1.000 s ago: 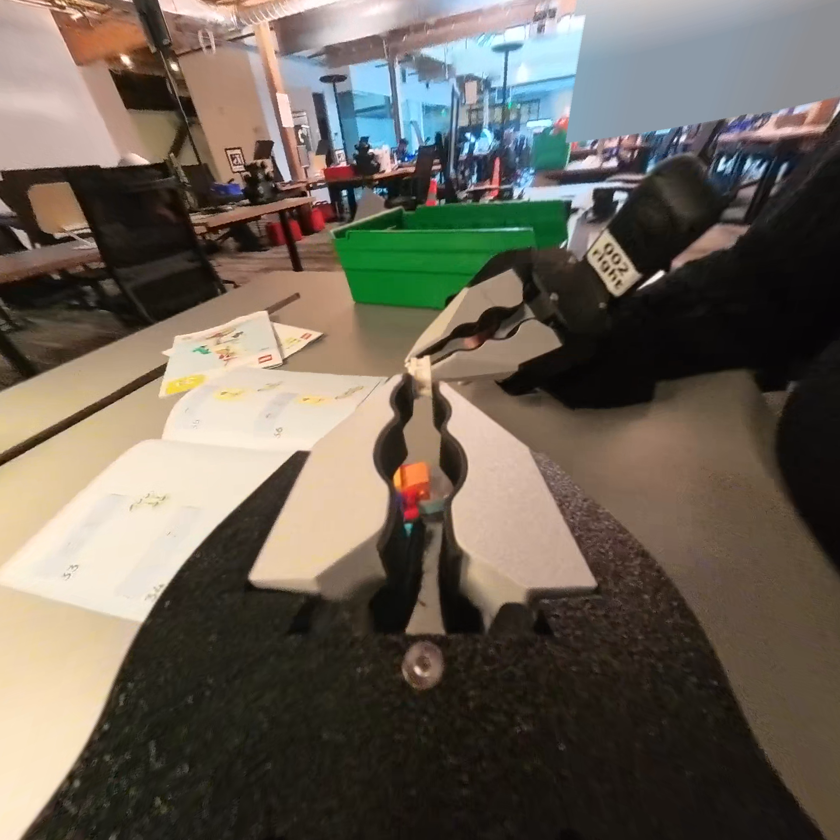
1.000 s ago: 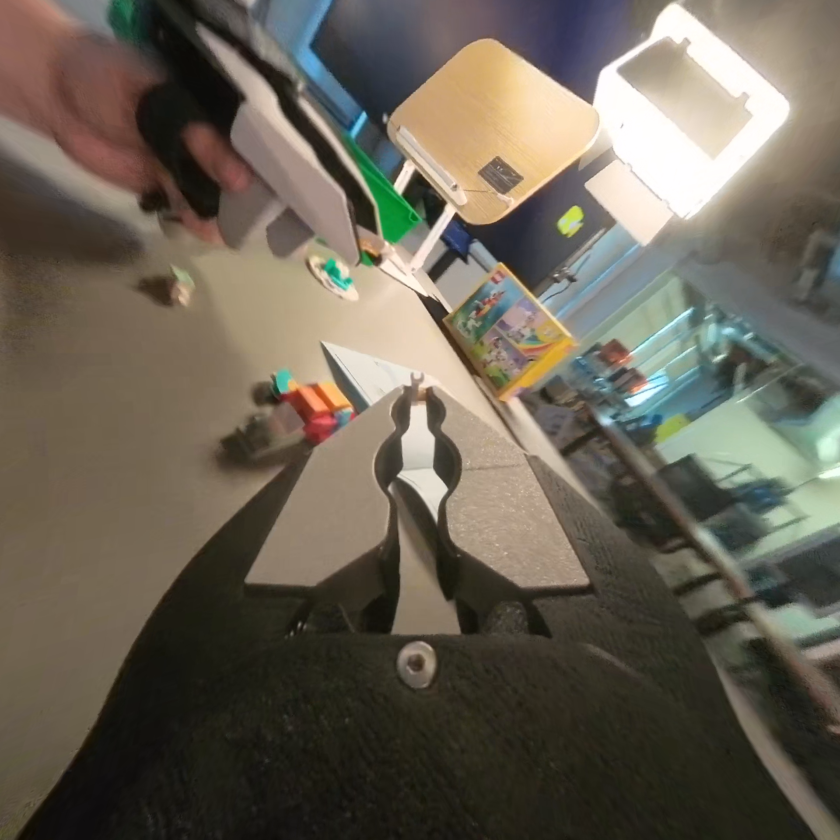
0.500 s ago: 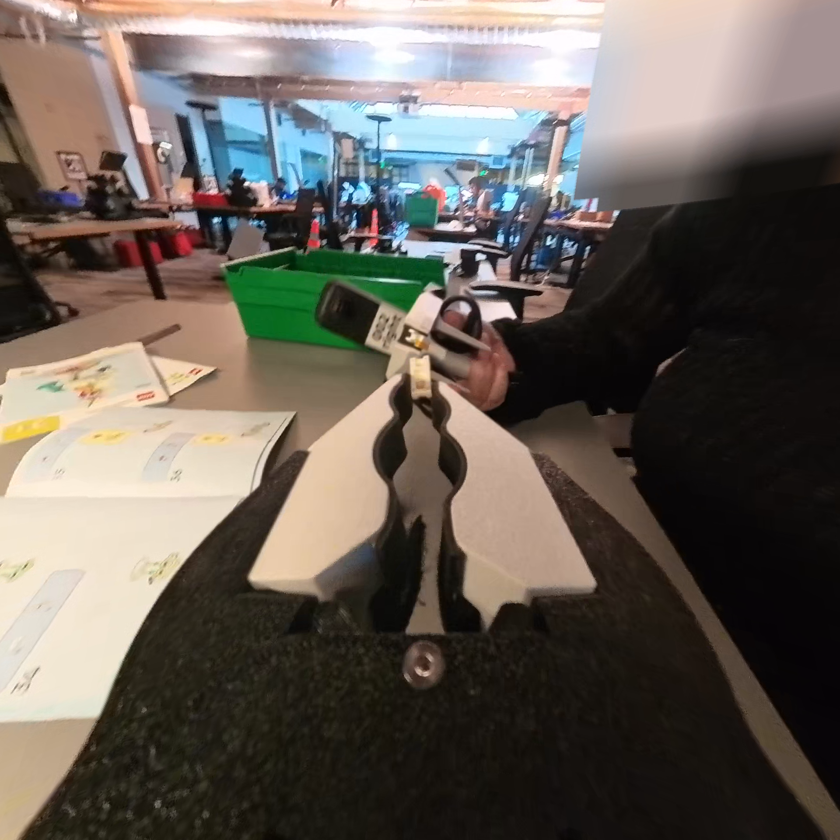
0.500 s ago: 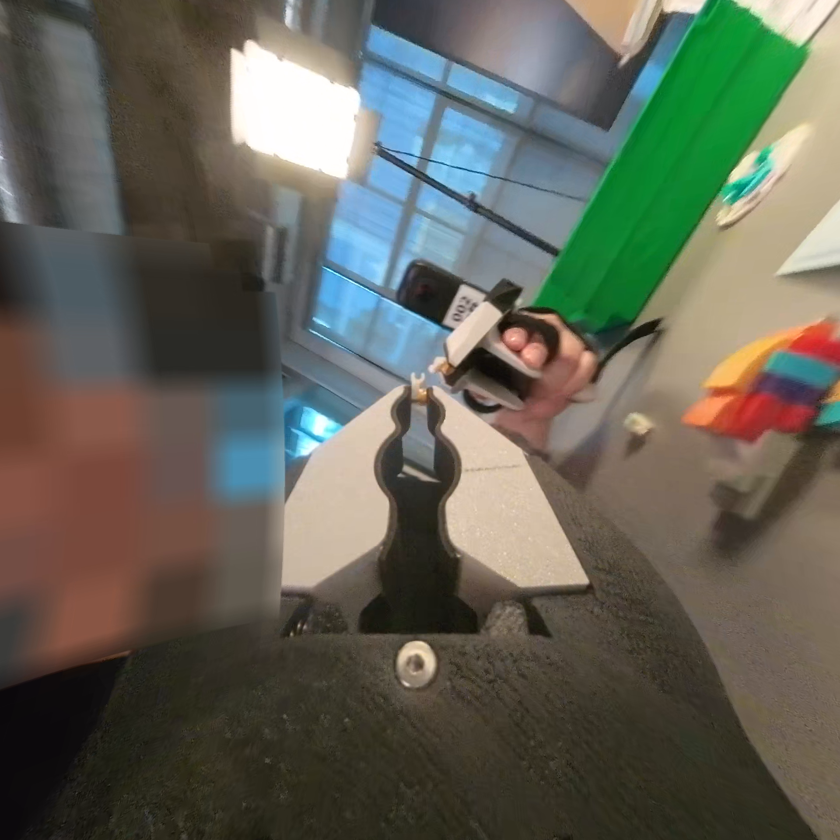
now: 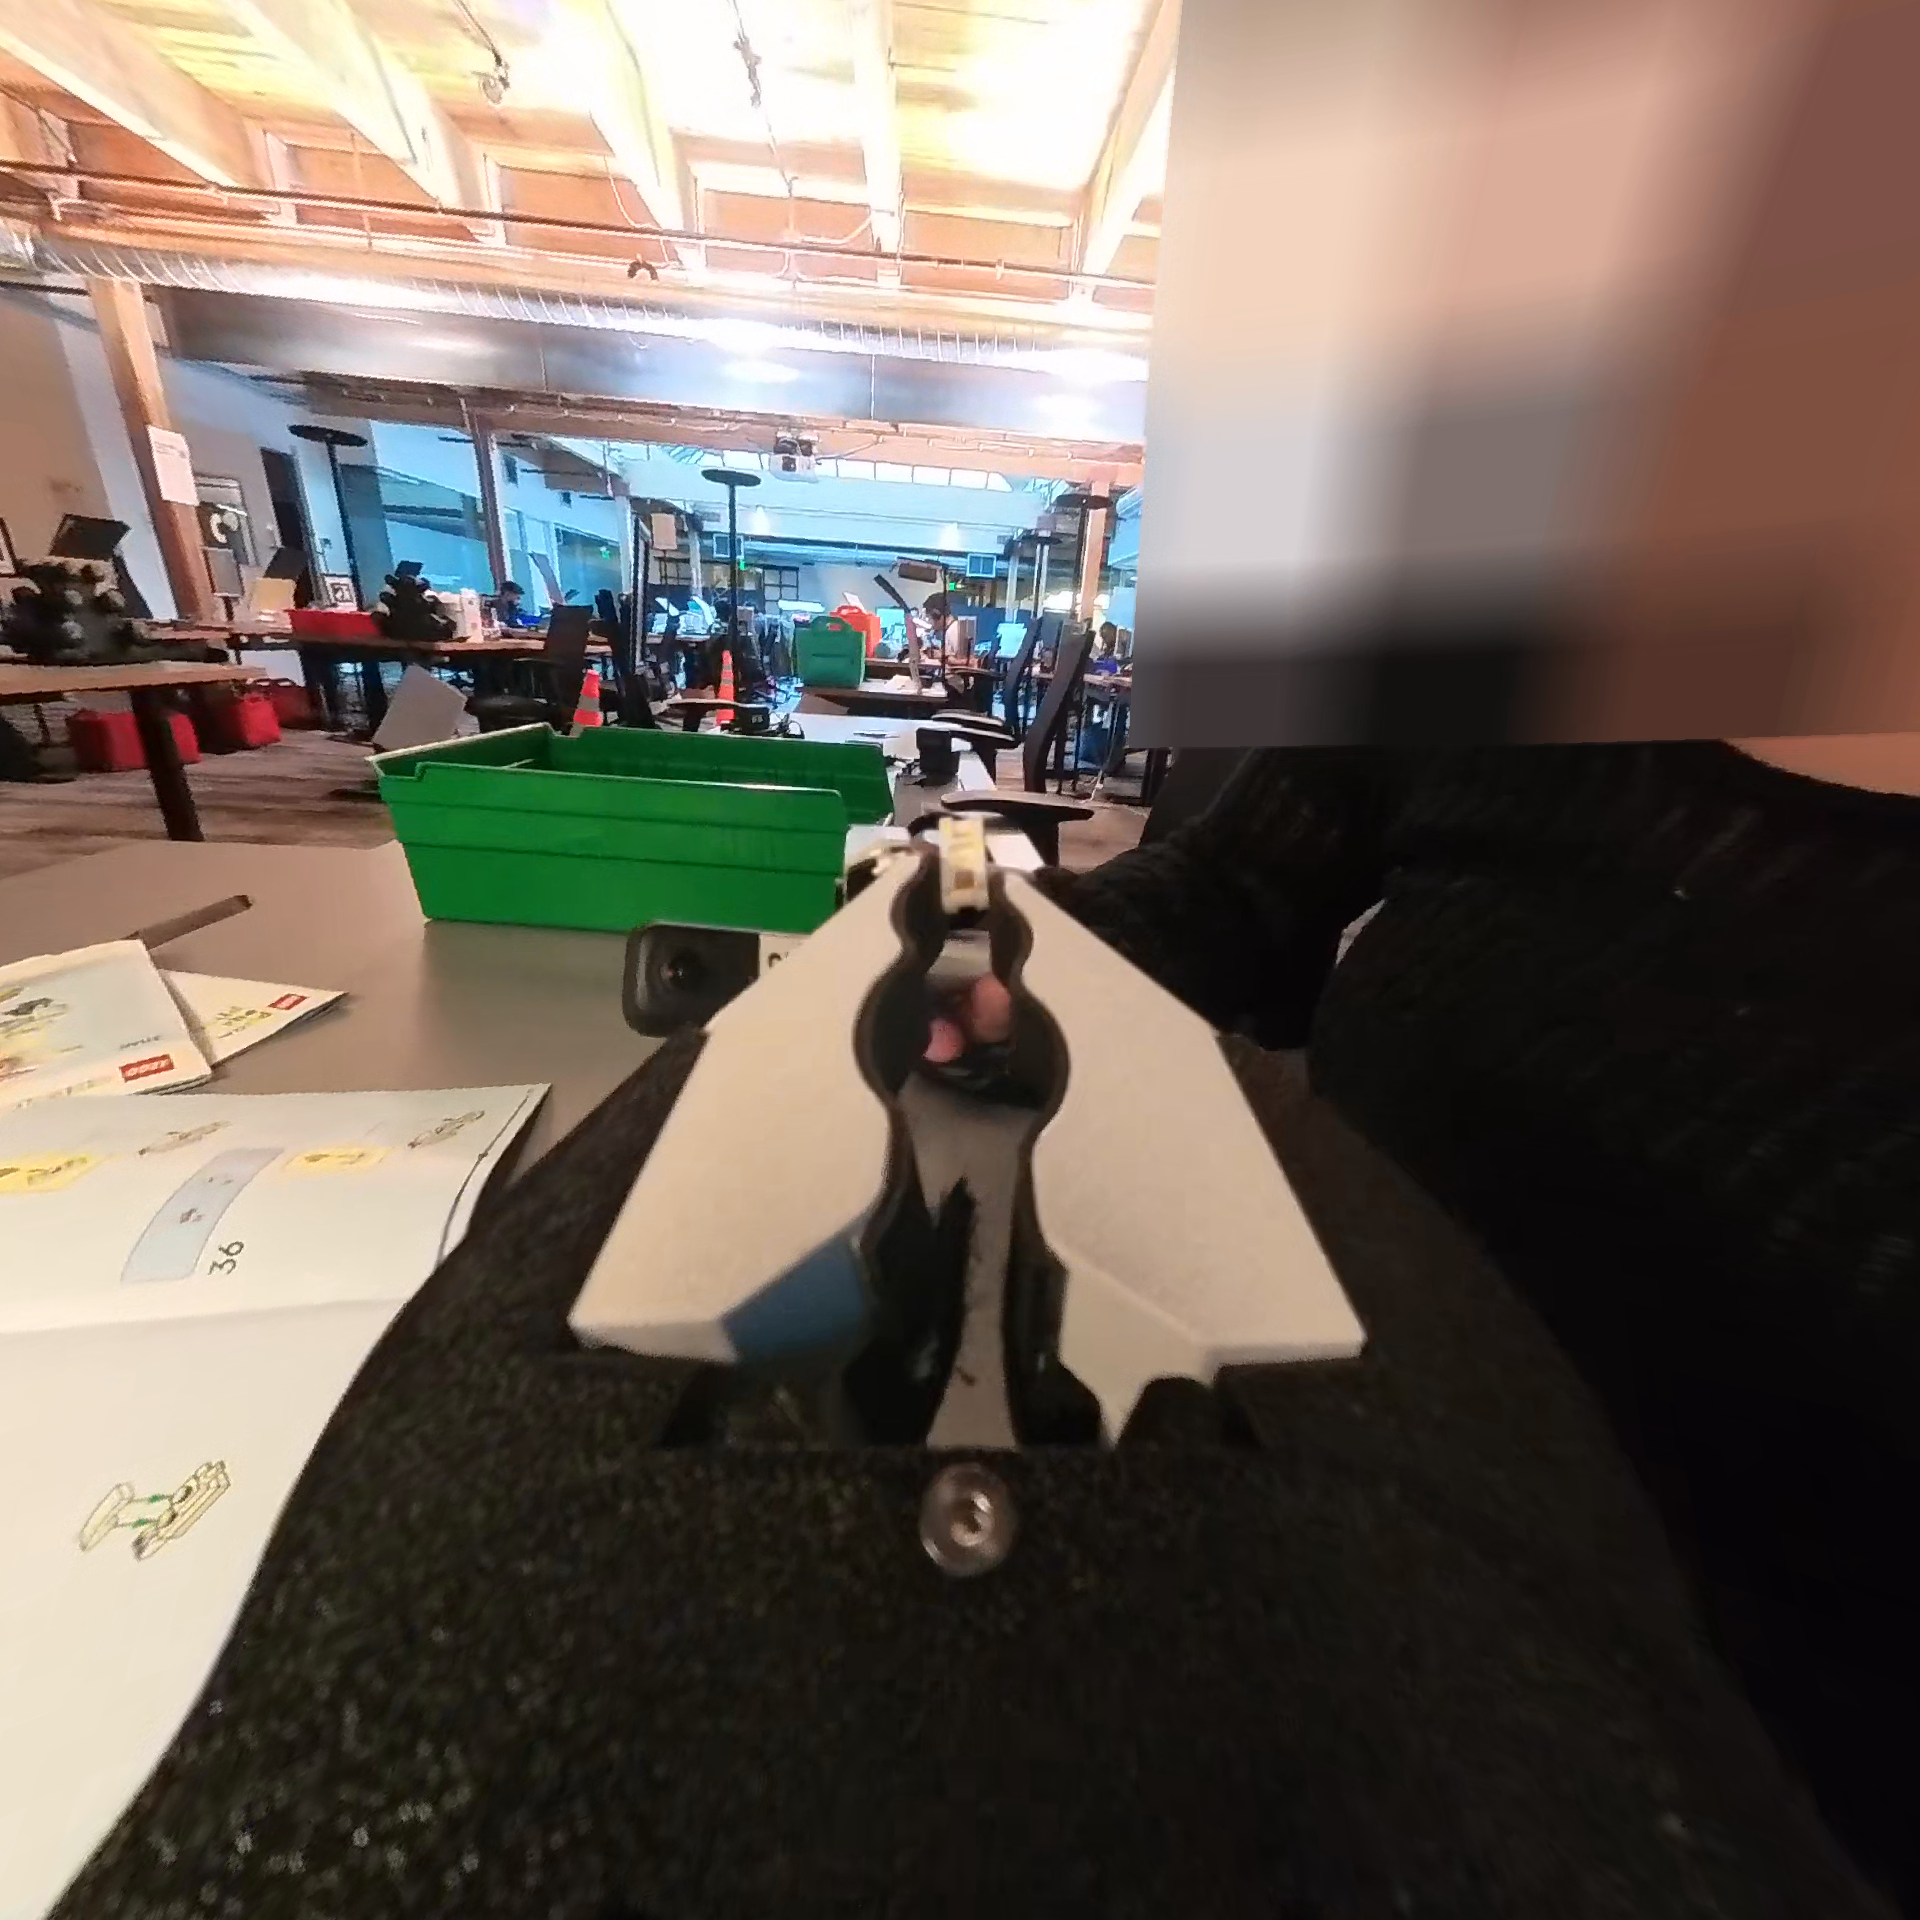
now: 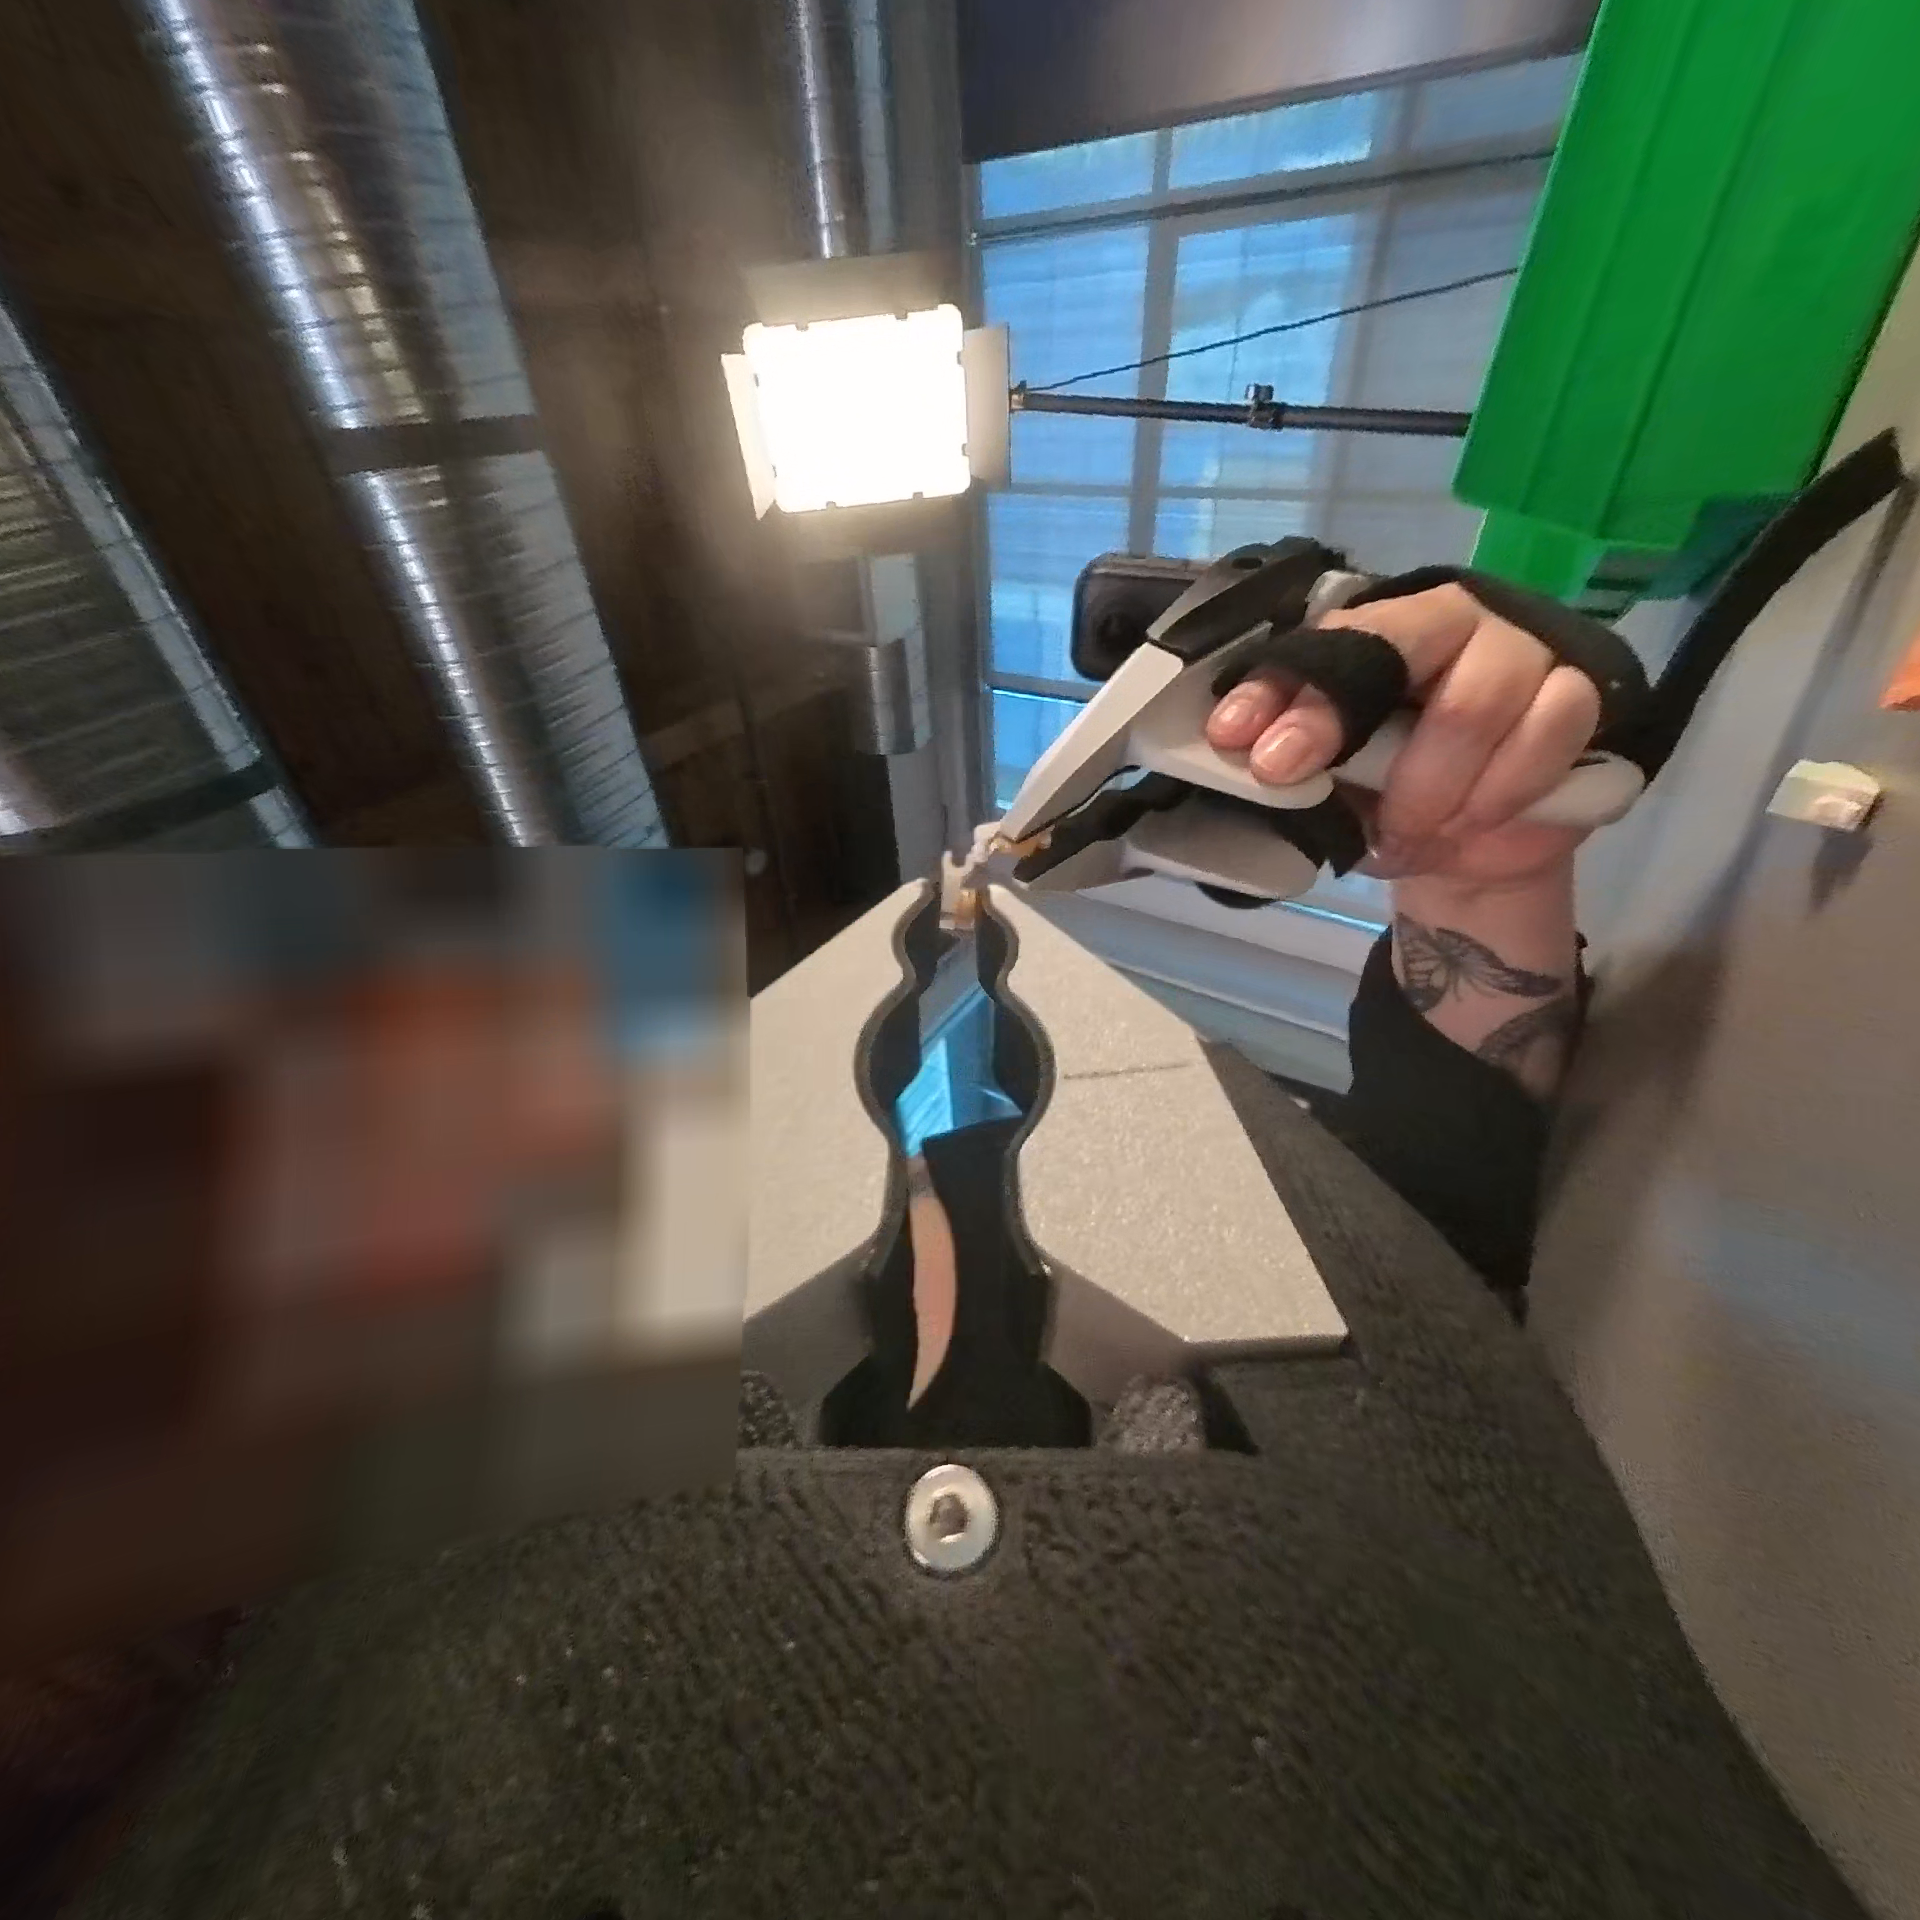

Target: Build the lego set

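Grippers tip to tip, mid-air above table (image 5: 436, 966). Left gripper (image 5: 961, 873) clenched on small white-and-gold piece (image 5: 963, 871); right gripper (image 6: 968, 902) clenched on white clip piece (image 6: 958, 868). Pieces touching. Risk: slight misalignment, pinch slips, tiny piece drops.

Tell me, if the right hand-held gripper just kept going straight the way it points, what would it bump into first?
Most likely the left hand-held gripper. The right hand-held gripper, pinching a small white piece, is already tip to tip with it, and that piece seems to touch the other's tips, though exact depth is unclear.
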Available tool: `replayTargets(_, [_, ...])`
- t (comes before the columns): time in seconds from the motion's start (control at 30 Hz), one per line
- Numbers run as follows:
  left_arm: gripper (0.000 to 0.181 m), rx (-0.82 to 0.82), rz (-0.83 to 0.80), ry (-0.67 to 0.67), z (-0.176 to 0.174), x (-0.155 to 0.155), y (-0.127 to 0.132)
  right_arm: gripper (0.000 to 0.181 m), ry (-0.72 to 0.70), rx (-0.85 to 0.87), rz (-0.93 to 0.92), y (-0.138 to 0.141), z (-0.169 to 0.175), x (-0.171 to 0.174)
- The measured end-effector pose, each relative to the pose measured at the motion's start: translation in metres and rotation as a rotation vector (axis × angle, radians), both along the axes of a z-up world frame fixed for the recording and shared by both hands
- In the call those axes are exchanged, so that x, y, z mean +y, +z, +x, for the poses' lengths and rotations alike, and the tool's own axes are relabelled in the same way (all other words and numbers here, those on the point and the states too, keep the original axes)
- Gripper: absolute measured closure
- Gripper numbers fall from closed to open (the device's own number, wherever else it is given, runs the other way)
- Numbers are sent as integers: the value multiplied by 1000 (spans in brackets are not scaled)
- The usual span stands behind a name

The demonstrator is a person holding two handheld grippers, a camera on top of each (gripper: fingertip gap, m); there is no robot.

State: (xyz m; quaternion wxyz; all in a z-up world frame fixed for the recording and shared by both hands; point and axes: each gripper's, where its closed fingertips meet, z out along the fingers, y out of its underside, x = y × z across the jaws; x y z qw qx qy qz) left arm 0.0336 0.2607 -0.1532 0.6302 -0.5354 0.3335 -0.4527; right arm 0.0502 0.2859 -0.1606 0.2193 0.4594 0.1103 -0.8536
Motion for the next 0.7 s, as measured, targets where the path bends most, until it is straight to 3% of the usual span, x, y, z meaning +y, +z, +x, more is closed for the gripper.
replayTargets(0.03, [176, 11, 0, 6, 1, 1, -1, 177, 6, -2, -8, -1, 0, -1])
replayTargets(0.47, [176, 129, -21, 115, -2, 15, -18, 177, -10, -50, -26, -13, -6, 4])
replayTargets(0.7, [176, 358, -59, 318, -12, 42, -53, 177, -229, -195, 17, -34, -14, 35])
